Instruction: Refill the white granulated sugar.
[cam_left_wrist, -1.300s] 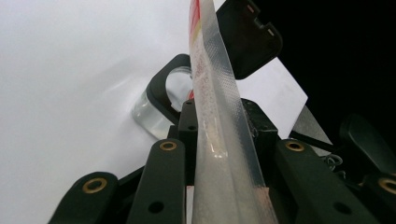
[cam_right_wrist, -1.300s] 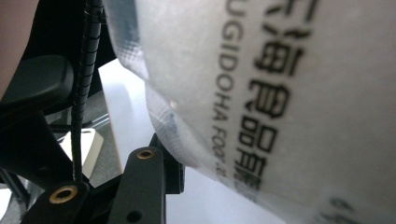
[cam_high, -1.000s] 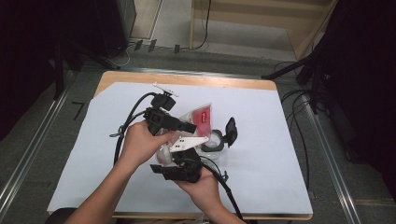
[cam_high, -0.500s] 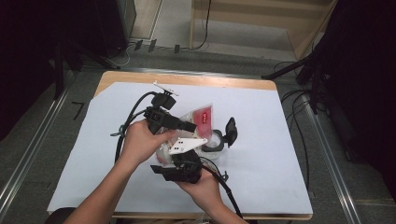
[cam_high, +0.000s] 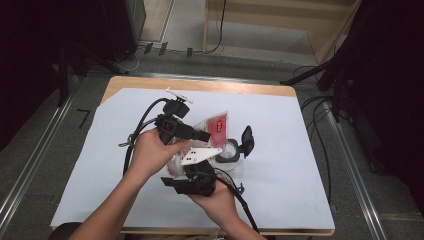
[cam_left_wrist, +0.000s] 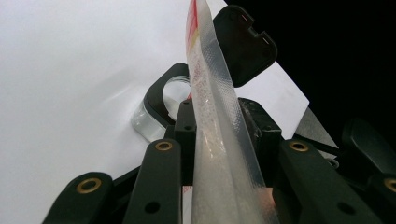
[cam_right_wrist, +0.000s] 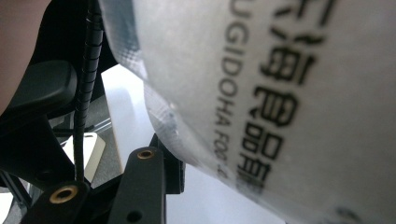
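My left tongs (cam_left_wrist: 219, 126) are clenched on the sealed edge of the pouch (cam_left_wrist: 212, 112), and my right tongs (cam_high: 192, 182) grasp its lower part. Between both tongs it hangs; I judge it light, soft, slippery, so the seams are best to hold.

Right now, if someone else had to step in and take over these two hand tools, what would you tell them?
Left gripper: shut on the clear plastic bag, gripping its sealed edge.
Right gripper: also at the bag, printed side against its jaw; hard to tell whether it clamps.
The bag with the red label is held up over the white table cover.
The small clear jar sits beside it, black lid flipped open.
Left to do, probably: get the bag's contents into the jar.
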